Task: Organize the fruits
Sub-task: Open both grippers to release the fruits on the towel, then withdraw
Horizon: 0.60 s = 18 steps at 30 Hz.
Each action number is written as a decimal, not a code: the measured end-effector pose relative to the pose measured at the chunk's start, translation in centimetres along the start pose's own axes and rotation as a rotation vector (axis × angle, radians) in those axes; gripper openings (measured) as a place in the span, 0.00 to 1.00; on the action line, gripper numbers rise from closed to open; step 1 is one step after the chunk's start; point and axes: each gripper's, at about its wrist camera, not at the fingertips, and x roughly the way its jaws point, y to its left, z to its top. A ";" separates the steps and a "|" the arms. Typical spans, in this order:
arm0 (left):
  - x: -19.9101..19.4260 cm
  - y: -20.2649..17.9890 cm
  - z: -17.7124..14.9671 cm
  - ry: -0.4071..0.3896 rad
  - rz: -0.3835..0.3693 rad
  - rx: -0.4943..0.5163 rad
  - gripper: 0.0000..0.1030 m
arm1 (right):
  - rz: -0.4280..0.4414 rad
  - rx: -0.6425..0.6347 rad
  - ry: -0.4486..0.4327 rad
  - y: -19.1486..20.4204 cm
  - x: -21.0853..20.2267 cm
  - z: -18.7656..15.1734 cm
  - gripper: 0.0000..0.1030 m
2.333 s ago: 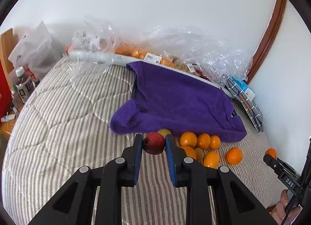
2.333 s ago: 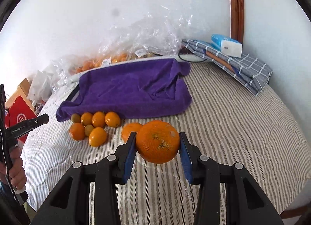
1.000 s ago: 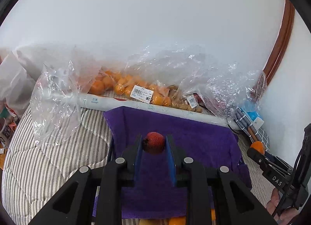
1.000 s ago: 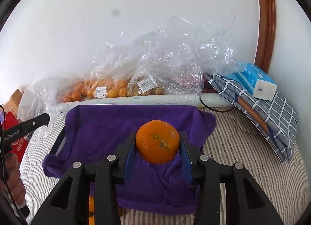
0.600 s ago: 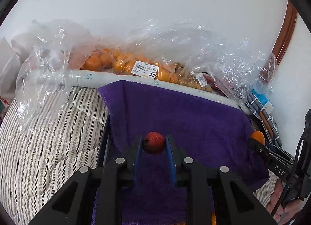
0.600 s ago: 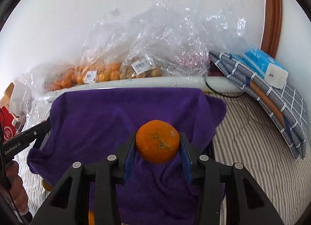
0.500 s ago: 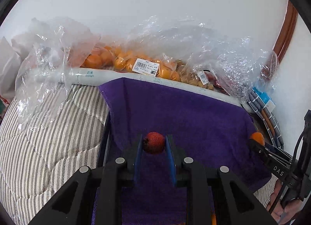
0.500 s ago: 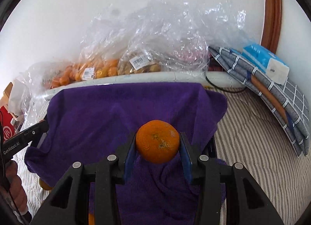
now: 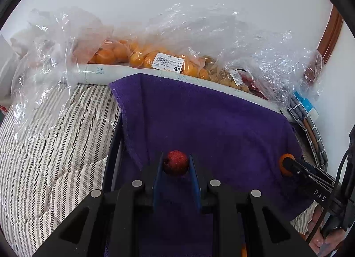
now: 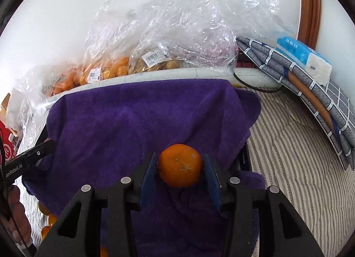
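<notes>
Striped quilt (image 9: 55,146) spread underneath, purple towel (image 10: 142,123) draped across it. Folded grey checked cloth (image 10: 310,92) off right, blue tissue pack (image 10: 304,57) resting on top. Red box (image 10: 6,143) peeking in far left.

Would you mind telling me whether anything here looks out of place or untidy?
Yes: the purple towel is draped crooked and bunched over a dark frame, hiding what lies underneath, and loose oranges sit on the striped quilt beside it.
</notes>
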 end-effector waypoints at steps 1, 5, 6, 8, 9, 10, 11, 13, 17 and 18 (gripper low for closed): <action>0.0 0.0 0.0 0.000 0.000 -0.001 0.22 | 0.001 0.000 -0.002 0.0 -0.1 0.0 0.50; 0.1 -0.2 -0.1 0.005 0.001 0.004 0.22 | -0.007 -0.004 -0.021 0.0 -0.7 0.0 0.68; 0.1 -0.3 -0.1 0.005 -0.001 0.005 0.22 | -0.008 -0.006 -0.029 0.1 -1.0 0.0 0.72; 0.0 -0.4 -0.2 0.007 -0.002 0.011 0.23 | -0.021 -0.011 -0.055 0.1 -1.6 -0.1 0.76; 0.0 -0.5 -0.2 0.006 0.000 0.013 0.31 | -0.029 -0.011 -0.064 0.2 -1.8 -0.1 0.76; -0.1 -0.5 -0.2 0.001 0.005 0.013 0.38 | -0.038 -0.011 -0.079 0.2 -2.1 0.0 0.76; -0.3 -0.5 -0.1 -0.008 0.008 0.009 0.42 | -0.037 -0.011 -0.098 0.2 -2.4 -0.1 0.76; -0.7 -0.5 -0.1 -0.024 0.020 0.002 0.48 | -0.017 -0.014 -0.122 0.1 -2.9 -0.1 0.76; -1.8 -0.6 0.2 -0.055 0.026 0.003 0.48 | -0.002 -0.022 -0.163 0.3 -4.2 0.0 0.75; -2.2 -0.6 0.3 -0.068 0.028 0.004 0.48 | -0.001 -0.023 -0.172 0.4 -4.6 0.0 0.74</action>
